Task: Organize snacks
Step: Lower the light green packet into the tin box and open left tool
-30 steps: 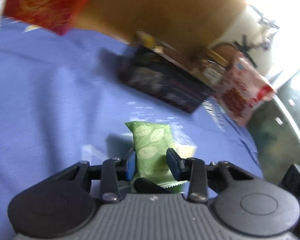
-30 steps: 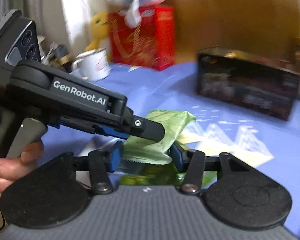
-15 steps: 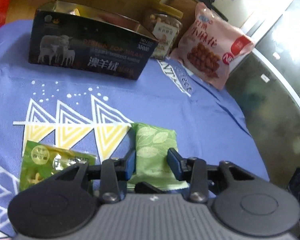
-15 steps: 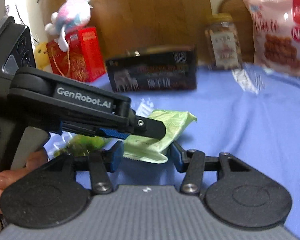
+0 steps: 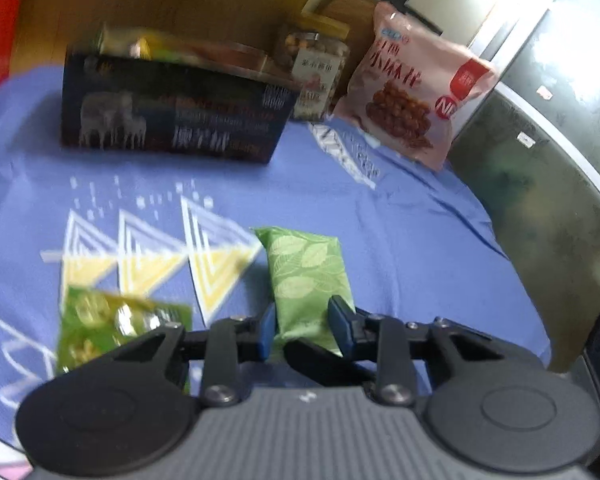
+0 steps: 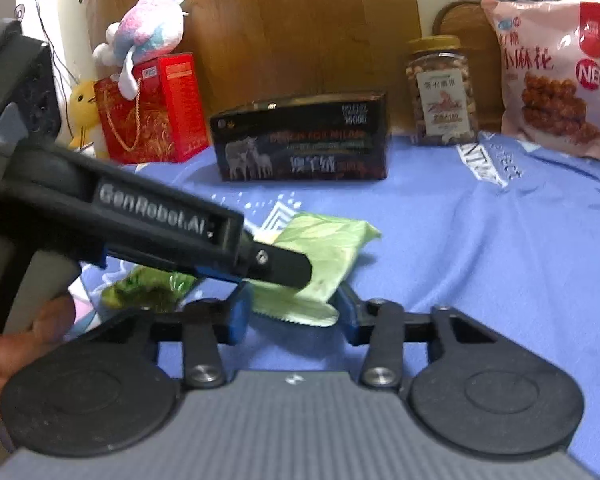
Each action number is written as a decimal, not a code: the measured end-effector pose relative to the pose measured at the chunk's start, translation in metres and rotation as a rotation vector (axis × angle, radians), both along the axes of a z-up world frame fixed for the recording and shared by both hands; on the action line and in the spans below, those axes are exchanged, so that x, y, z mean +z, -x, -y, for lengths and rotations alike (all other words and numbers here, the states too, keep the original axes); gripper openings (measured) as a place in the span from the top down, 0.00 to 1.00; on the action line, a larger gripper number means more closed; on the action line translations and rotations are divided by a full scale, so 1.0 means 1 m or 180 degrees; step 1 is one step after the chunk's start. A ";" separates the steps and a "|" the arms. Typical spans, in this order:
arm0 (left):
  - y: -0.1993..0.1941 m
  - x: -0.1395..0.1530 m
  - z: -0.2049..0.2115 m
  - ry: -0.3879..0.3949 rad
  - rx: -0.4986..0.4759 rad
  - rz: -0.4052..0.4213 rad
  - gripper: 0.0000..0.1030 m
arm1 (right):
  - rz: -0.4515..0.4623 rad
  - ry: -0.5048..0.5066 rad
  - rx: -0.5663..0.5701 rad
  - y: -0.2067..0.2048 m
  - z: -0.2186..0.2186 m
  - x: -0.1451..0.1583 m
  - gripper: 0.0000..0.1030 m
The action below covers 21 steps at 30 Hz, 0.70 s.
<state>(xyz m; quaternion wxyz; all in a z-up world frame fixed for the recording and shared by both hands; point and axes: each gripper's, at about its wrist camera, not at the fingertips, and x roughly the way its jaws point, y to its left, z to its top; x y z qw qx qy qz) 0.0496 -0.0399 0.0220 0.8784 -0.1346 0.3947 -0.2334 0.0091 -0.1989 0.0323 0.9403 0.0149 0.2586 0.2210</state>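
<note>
Leaf pack: a pale green pack [image 5: 306, 276] printed with leaves sits between both grippers above the blue cloth [image 5: 400, 216], in front of the dark box; whether it touches the cloth cannot be told.
Left gripper: the left gripper [image 5: 302, 326] has its blue pads [image 5: 267, 330] pressed to either side of the pack's near end, jaws narrow and holding it.
Right gripper: the right gripper [image 6: 292, 314] has its pads on either side of the pack's serrated edge, a little apart from it, jaws part-open; whether they touch the pack cannot be told.
Hand: a hand [image 6: 16, 344] grips the left tool's handle at the right view's left edge.
Second pack: a darker green packet [image 5: 112, 326] lies on the cloth left of the leaf pack.
Dark box: a black box [image 6: 302, 140] with sheep on its front stands on the cloth.
Jar: a nut jar [image 6: 442, 90] stands right of the box.
Pink bag: a pink snack bag [image 6: 556, 76] leans right of the jar.
Red bag: a red gift bag [image 6: 152, 110] stands left of the box, a plush toy [image 6: 146, 36] on top.
</note>
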 end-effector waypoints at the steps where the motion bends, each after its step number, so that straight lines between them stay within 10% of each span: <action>1: -0.002 0.006 -0.003 0.0019 0.0011 0.0040 0.72 | 0.0055 -0.0036 0.0017 -0.003 -0.001 0.004 0.55; 14: -0.140 0.064 -0.059 -0.0058 0.0812 0.0437 0.57 | 0.0670 0.0021 0.0245 -0.153 -0.068 0.065 0.45; 21: -0.091 0.050 -0.080 0.0136 0.0735 0.0554 0.59 | 0.0173 -0.0473 0.0220 -0.097 -0.022 0.038 0.46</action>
